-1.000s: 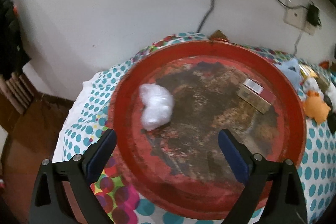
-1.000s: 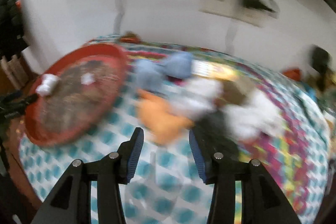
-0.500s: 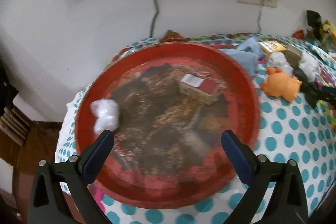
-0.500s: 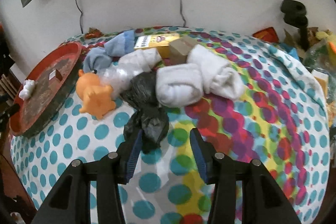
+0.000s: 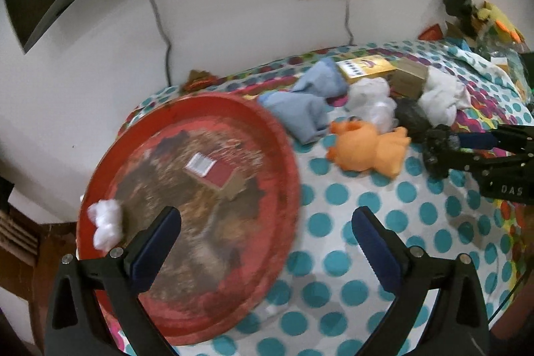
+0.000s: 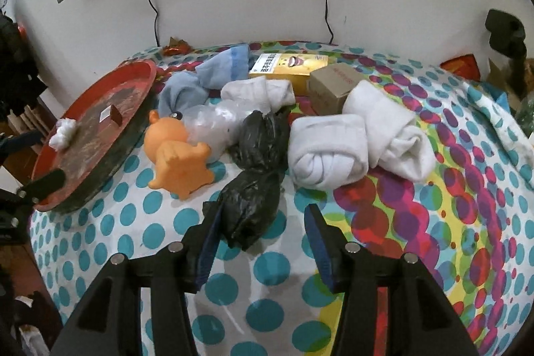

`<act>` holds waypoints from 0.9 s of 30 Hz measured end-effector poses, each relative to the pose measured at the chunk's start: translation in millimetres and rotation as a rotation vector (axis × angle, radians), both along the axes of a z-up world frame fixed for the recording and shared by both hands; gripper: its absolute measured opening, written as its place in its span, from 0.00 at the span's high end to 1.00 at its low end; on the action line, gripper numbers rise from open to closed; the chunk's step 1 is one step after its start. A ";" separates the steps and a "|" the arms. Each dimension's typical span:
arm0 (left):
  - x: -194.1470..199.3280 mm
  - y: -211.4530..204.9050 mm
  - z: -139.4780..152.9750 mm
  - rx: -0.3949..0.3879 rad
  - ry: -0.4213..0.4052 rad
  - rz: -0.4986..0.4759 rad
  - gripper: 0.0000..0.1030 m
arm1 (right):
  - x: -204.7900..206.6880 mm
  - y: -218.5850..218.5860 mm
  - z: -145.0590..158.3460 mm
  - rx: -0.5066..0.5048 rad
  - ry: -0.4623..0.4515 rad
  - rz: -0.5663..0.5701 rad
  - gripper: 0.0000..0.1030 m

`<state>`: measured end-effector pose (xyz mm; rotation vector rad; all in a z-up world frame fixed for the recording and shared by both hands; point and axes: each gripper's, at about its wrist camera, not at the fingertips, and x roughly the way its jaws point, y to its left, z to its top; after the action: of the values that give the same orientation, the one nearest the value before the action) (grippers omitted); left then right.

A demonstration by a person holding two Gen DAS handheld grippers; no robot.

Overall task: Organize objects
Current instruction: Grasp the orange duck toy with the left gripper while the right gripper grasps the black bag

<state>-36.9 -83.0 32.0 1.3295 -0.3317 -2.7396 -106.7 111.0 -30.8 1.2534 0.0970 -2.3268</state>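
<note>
Right gripper [image 6: 260, 242] jaws opening, crumpled black plastic bag [image 6: 255, 175] between them, near end only, pads not yet pressing. Bag lies on polka-dot bedspread [image 6: 160, 206], beside orange rubber toy [image 6: 177, 152] and rolled white socks [image 6: 328, 152]. Lower straight, close on bag's bulk (thin film slips), avoid snagging cloth. Left gripper [image 5: 267, 242] wide open, empty, above round red tray [image 5: 283, 155] edge.

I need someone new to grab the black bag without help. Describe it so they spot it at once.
Start at the red tray on the left of the dotted cloth. Right of it lies the orange toy, and right of that the black bag, reaching toward the camera from the pile. It is the only dark, crinkled, shiny thing; the socks beside it are white.
</note>
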 end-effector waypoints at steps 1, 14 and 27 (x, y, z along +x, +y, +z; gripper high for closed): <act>-2.0 4.9 0.1 0.001 -0.002 -0.010 0.00 | 0.2 -0.1 -0.2 -0.007 -0.006 0.006 0.50; -26.0 27.5 -7.8 0.072 -0.052 -0.008 0.00 | -11.9 -1.1 -6.0 -0.047 -0.036 -0.008 0.47; -30.9 28.5 -7.7 0.097 -0.059 0.003 0.00 | -18.2 0.2 -6.1 -0.123 -0.097 -0.001 0.46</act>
<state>-67.8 -54.5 24.3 1.4351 -0.2036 -2.7507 -124.9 111.2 -36.9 1.3014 -0.0774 -2.2323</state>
